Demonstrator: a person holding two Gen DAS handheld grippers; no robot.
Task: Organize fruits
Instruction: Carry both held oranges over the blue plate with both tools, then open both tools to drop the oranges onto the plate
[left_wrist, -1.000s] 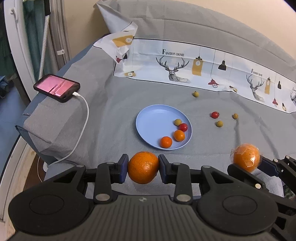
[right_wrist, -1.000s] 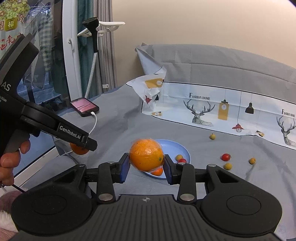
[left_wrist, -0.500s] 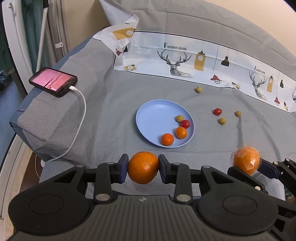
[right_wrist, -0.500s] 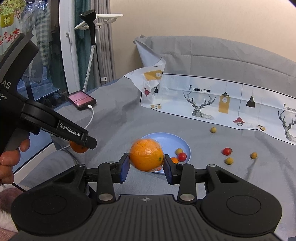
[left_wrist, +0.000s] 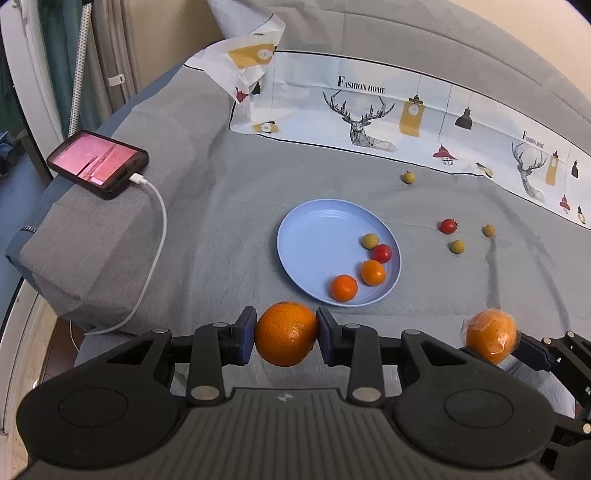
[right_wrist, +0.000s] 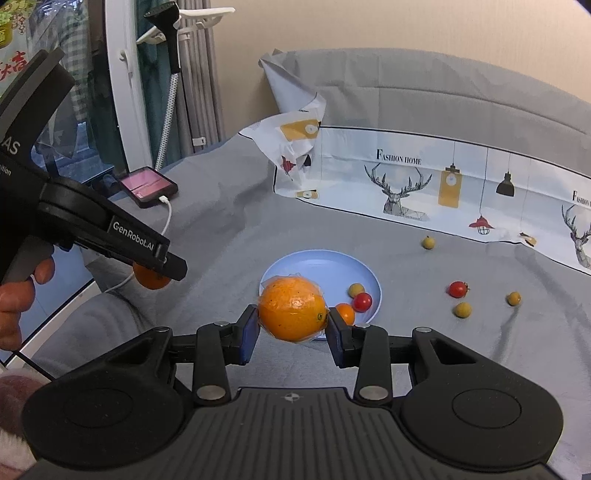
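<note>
Phone (left_wrist: 98, 162), screen lit pink, lies on a raised grey fold at far left, white cable (left_wrist: 153, 236) plugged in and trailing down over the edge. Left gripper (left_wrist: 285, 334): fingers pinch a bare orange (left_wrist: 285, 332), held above the near edge of the grey sheet (left_wrist: 207, 221), just short of the plate. Blue plate (left_wrist: 317, 236), mid-sheet, holds four fruits along its right side: yellow-green berry (left_wrist: 369, 240), red tomato (left_wrist: 381, 253), two small oranges (left_wrist: 373, 272) (left_wrist: 343, 287). Right gripper (right_wrist: 291, 323): fingers pinch a film-wrapped orange (right_wrist: 291, 308), held off the sheet, near the plate's front right. Loose on the sheet right of the plate: one berry (left_wrist: 408, 177) further back, a tomato (left_wrist: 448, 226), and two more berries (left_wrist: 457, 246) (left_wrist: 488, 230) close together. Printed deer cloth (left_wrist: 369, 110) runs along the back.
</note>
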